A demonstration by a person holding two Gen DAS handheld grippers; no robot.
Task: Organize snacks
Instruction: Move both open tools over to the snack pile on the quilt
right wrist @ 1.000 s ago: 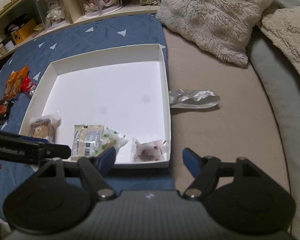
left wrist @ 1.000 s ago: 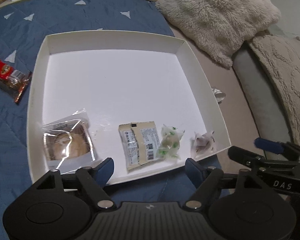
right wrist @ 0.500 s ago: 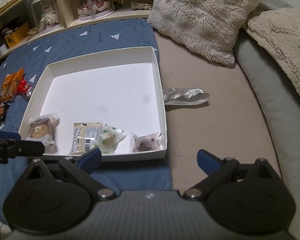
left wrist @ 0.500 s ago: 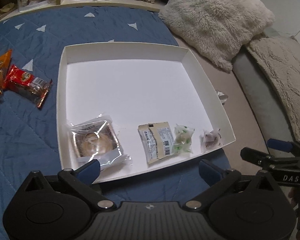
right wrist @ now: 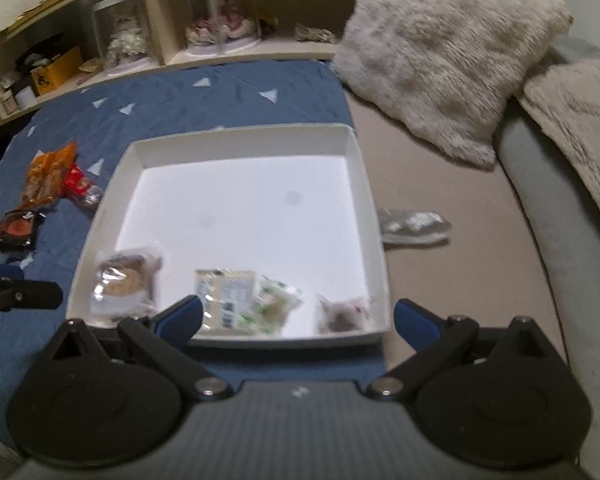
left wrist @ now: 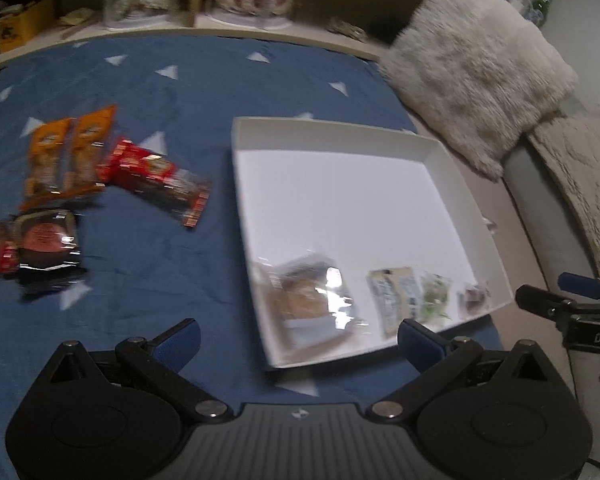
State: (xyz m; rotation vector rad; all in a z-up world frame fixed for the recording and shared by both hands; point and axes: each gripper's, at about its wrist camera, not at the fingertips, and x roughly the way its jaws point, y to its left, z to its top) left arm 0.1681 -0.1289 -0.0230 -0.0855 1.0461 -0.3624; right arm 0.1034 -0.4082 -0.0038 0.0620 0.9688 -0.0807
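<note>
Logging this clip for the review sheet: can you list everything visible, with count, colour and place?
Box: 1, white, open, on the blue quilt.
Snacks in the box: 4, along its near wall: clear-wrapped pastry, beige packet, green-and-white sweet, small dark sweet.
Orange packets: 2, on the quilt left of the box.
Red packet: 1, beside the orange ones.
Black packet: 1, nearer, left.
Silver wrapper: 1, on the beige sheet right of the box.
Quilt: blue, white triangles.
Fluffy pillow: 1, cream, far right.
Shelf: wooden, behind.
Left gripper: open, empty.
Right gripper: open, empty.
</note>
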